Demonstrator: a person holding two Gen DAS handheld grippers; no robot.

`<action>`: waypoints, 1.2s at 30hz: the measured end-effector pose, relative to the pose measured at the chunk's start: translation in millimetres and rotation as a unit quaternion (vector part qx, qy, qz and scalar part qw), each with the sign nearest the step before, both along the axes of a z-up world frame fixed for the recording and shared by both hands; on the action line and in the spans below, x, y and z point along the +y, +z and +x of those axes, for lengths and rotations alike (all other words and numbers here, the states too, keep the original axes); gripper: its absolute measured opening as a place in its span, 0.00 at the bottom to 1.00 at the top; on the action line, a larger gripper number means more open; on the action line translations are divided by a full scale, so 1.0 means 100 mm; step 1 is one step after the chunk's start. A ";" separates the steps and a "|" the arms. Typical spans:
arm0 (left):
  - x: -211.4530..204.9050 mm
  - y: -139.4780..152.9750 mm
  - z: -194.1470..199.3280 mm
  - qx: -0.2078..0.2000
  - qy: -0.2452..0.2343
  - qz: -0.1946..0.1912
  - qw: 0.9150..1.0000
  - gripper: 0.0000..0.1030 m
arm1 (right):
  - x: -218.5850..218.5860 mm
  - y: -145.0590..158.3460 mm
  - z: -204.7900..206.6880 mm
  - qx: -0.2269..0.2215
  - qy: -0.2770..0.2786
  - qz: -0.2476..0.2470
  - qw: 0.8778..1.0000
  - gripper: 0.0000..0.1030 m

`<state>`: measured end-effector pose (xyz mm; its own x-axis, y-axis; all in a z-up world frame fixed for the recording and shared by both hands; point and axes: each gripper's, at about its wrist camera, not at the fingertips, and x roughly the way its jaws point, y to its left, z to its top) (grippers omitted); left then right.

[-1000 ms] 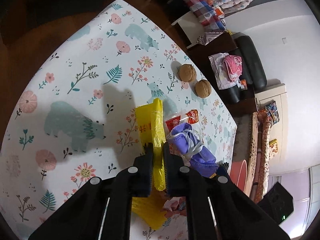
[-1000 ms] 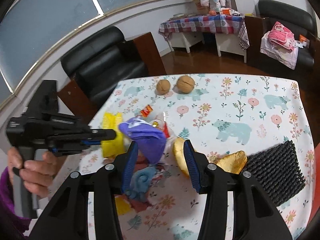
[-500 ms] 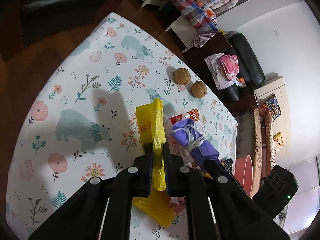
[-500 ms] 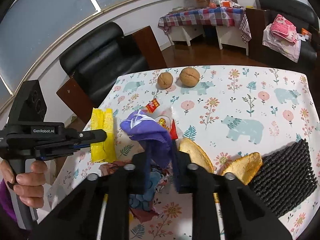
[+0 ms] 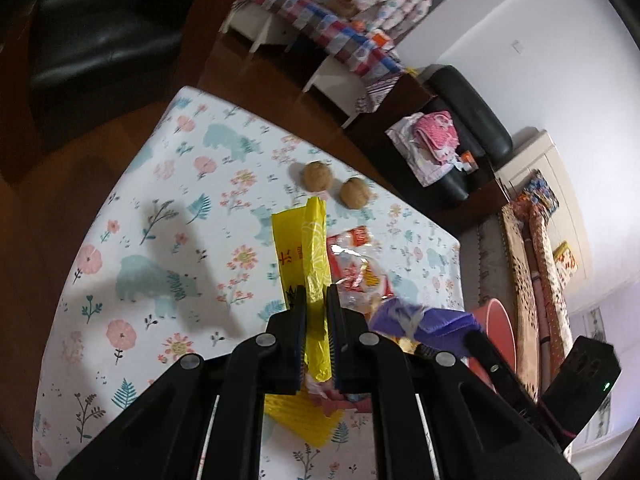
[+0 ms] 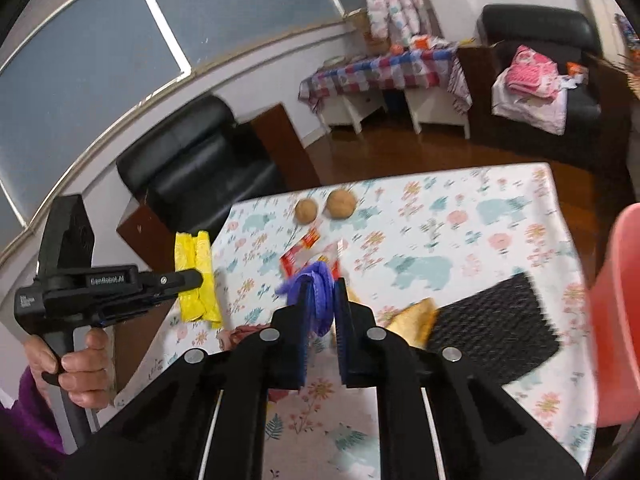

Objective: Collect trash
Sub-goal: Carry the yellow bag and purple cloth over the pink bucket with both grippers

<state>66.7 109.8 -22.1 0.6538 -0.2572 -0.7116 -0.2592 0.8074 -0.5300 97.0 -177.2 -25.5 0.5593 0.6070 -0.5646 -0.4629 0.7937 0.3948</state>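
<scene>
Two pieces lifted above counter (image 5: 132,184): left hand-held gripper (image 5: 317,312) pinching yellow bag (image 5: 304,248), right hand-held gripper (image 6: 322,300) pinching purple wrapper (image 6: 316,284). Next, probably, carrying to pink bin (image 6: 618,312) beyond counter's right edge.

Yellow plastic bag (image 5: 310,256) with red print, clamped between black tool (image 5: 317,312) pads edged blue. Purple glove (image 6: 318,292) in the other black tool (image 6: 320,308). White bench (image 5: 168,208) cloth: teal bears, pink flowers, green sprigs. Two brown walnuts (image 5: 318,176). Red-and-white wrapper (image 5: 358,264). Black mesh mat (image 6: 496,332), coral bin (image 6: 616,312), golden-yellow peel (image 6: 414,318).
</scene>
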 end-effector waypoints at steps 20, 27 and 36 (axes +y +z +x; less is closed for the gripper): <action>-1.31 0.44 0.25 -0.051 -0.139 0.047 0.988 0.08 | -1.27 0.33 -0.23 -0.066 -0.178 0.010 0.982 0.10; -2.01 0.56 0.44 -0.073 -0.210 0.047 0.974 0.08 | -1.82 0.38 -0.30 -0.078 -0.263 -0.006 0.962 0.10; -2.97 0.64 0.71 -0.092 -0.292 0.053 0.951 0.08 | -2.33 0.25 -0.32 -0.075 -0.332 -0.023 0.940 0.10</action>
<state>137.6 -187.1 41.5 0.5376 -0.5484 -0.6405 0.3389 0.8361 -0.4313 65.0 -410.4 -0.7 0.8816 0.0726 -0.4664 0.0927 0.9422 0.3219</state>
